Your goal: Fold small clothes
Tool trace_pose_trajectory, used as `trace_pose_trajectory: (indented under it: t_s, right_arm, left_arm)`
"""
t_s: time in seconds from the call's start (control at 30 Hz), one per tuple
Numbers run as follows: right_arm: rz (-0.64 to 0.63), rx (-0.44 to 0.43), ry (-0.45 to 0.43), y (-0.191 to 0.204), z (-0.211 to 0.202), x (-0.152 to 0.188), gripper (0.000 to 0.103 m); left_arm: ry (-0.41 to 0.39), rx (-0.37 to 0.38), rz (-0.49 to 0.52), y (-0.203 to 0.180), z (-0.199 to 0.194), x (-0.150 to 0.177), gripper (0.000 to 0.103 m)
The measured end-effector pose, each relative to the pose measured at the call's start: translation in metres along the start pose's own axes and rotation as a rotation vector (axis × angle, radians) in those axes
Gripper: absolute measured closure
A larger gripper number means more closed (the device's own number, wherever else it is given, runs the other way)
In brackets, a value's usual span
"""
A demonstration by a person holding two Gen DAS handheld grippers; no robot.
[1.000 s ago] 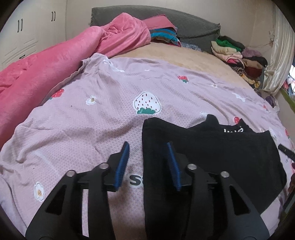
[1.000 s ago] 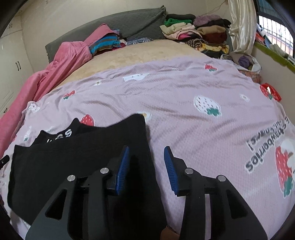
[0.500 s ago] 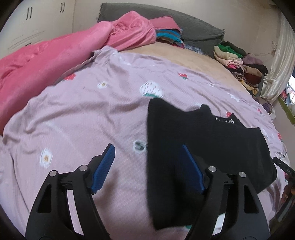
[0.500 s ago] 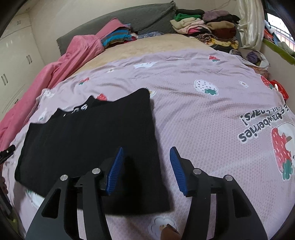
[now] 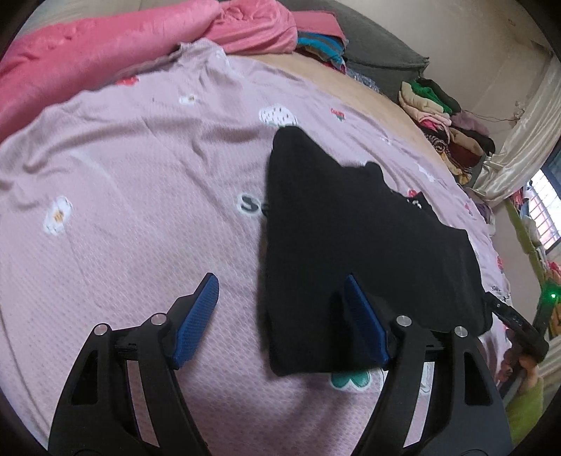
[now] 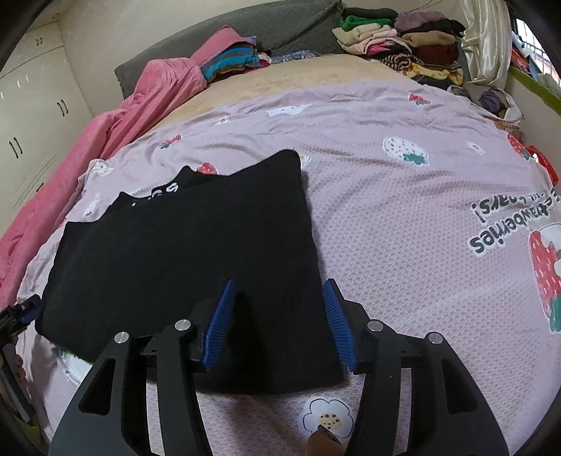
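- Left hand-held gripper [image 5: 280, 317] now stands wide apart and empty; a second ago its blue ribbed pads [image 5: 196, 317] were much closer together, low at the near left edge of the black knit garment [image 5: 350, 238].
- Right hand-held gripper [image 6: 278, 322] has opened somewhat too and holds nothing; it has lifted back from the garment's near right corner.
- I see the black garment [image 6: 182, 252] lying flat as a folded rectangle on the pink strawberry-print bedsheet [image 6: 403, 210], collar with white lettering at the far side.
- I judge this fold laid and released; the next fold needs a fresh grasp on an edge.
- Piles of other clothes [image 6: 392, 31] wait by the headboard.
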State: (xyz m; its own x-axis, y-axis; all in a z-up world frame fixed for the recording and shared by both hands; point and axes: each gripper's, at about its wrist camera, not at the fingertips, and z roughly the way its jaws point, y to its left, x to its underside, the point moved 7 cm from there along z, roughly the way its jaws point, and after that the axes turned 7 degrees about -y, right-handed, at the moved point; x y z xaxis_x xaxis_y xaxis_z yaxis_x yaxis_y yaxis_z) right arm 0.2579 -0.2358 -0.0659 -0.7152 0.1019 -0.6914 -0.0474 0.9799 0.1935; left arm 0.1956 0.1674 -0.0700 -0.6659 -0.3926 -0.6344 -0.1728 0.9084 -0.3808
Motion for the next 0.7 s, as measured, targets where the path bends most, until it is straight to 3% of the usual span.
trace_pose_trajectory:
  t_s: [0.1, 0.27, 0.33, 0.4, 0.43, 0.47, 0.7]
  right_arm:
    - [-0.001, 0.004, 0.015, -0.001, 0.004, 0.003, 0.052]
    - [0.009, 0.000, 0.020, -0.003, 0.008, 0.007, 0.053]
    - [0.016, 0.001, 0.021, -0.004, 0.009, 0.008, 0.060]
    - [0.024, 0.001, 0.016, -0.007, 0.008, 0.008, 0.082]
    - [0.026, 0.000, 0.012, -0.009, 0.008, 0.008, 0.084]
    - [0.035, -0.019, 0.008, -0.010, 0.005, 0.007, 0.092]
    - [0.011, -0.017, -0.048, -0.013, -0.018, 0.000, 0.093]
  left_arm:
    - [0.017, 0.013, -0.013, -0.003, 0.003, 0.005, 0.039]
    - [0.025, 0.020, -0.034, -0.004, 0.006, 0.004, 0.064]
    - [0.040, 0.042, -0.046, -0.005, 0.009, 0.005, 0.081]
    - [0.048, 0.052, -0.049, -0.005, 0.010, 0.006, 0.091]
    - [0.049, 0.052, -0.044, -0.006, 0.010, 0.006, 0.094]
    - [0.048, 0.050, -0.039, -0.007, 0.009, 0.006, 0.095]
    - [0.037, 0.034, 0.000, -0.009, -0.006, 0.006, 0.096]
